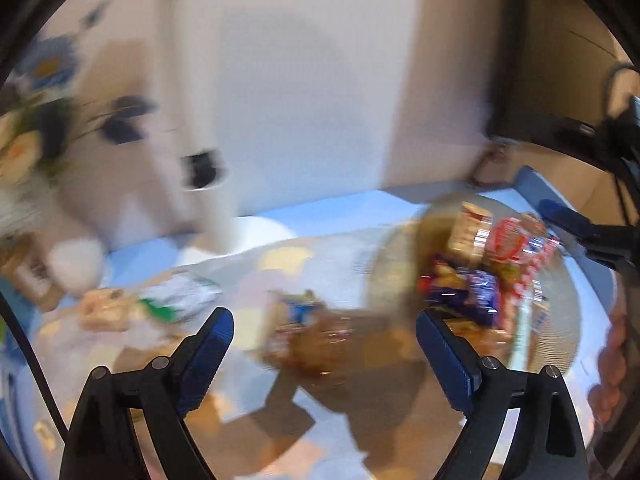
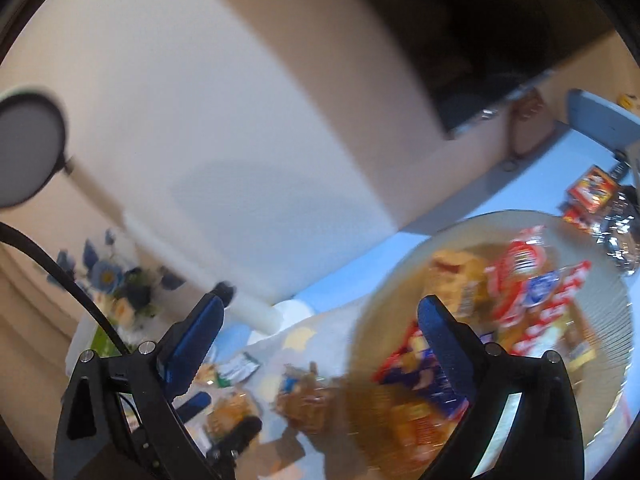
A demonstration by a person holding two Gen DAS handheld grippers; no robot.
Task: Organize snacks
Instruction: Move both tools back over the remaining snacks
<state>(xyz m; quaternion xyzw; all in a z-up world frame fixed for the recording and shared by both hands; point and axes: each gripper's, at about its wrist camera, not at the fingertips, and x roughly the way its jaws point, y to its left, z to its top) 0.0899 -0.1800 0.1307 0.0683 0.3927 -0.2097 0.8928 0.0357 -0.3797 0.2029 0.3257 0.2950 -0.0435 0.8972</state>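
The left gripper stands with its blue-padded jaws spread wide and nothing pressed between them. Beyond the gap, on the table, lies a brown snack packet, blurred; whether the pads touch it cannot be told, but they stand clear to either side. Left of it lie a green-and-white sachet and a pale biscuit pack, both on a light patterned cloth spread over the blue table. To the right of the jaws sits a round clear bowl with a ribbed wall, heaped with red, blue and tan snack packets. At the far right edge a blue finger of the other gripper shows.

The right gripper is likewise wide apart and holds nothing. Its right finger hangs over the near left part of the bowl, above the snack packets inside. Between the fingers, farther off, lies the brown packet on the cloth, with the green-and-white sachet left of it. Far right of the bowl, on the table, rest a red box and a silvery wrapper. At the far left stand blue artificial flowers against a cream wall, and a round lamp head juts in from the left edge.
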